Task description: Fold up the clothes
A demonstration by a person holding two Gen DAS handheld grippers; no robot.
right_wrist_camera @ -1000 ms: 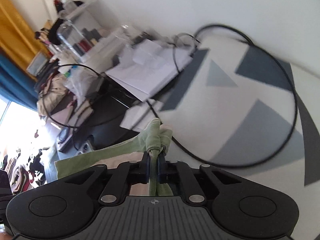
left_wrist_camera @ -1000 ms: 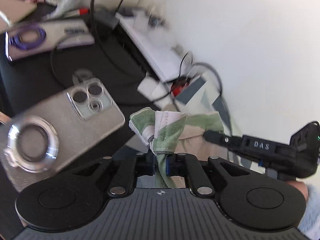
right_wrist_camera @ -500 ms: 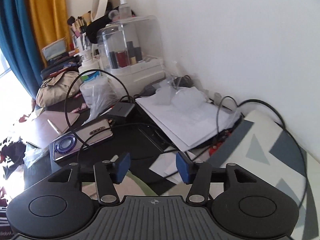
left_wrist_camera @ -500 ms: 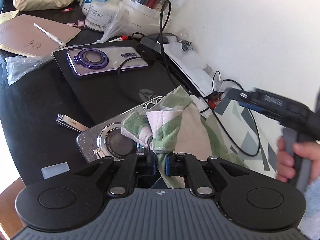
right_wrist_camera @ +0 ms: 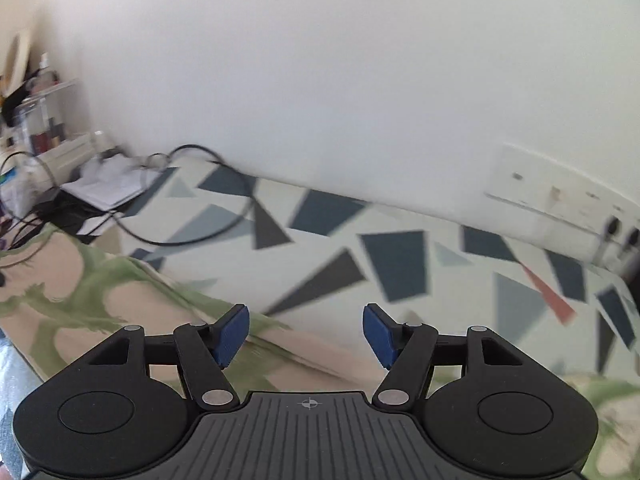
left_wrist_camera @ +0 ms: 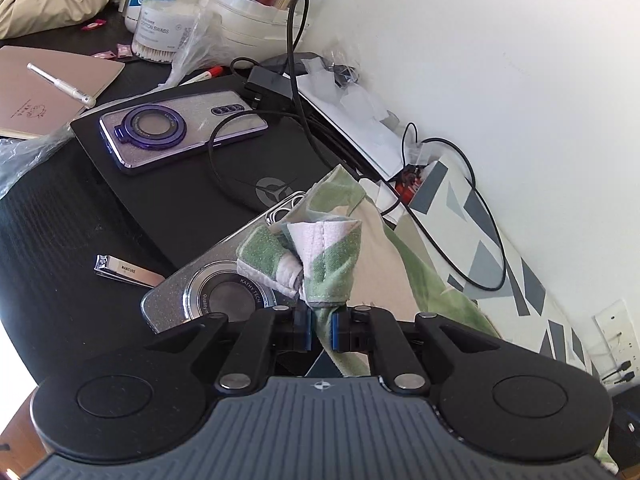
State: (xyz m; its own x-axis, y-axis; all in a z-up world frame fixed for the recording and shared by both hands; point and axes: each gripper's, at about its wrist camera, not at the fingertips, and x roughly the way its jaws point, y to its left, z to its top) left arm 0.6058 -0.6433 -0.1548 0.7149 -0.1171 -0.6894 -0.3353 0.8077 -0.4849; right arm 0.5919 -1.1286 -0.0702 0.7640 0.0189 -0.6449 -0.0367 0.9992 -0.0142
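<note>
A white wall backs a cluttered black desk that adjoins a sheet with a grey-and-blue geometric print; a black cable loops across that sheet near the wall. The left gripper is closed tight on a bunched corner of the green-and-beige garment; the pinched fabric rises in a knot just above the blue pads, and the rest of the cloth trails to the right onto the printed sheet. On the desk, a glittery phone case lies partly under the bunched corner; a nail clipper lies just beside it; a purple-ringed phone rests on a black laptop. The right gripper has just been opening; its jaws stand well apart with nothing between them; the garment lies spread on the sheet below and to its left, clear of the pads; this view is motion-blurred.
</note>
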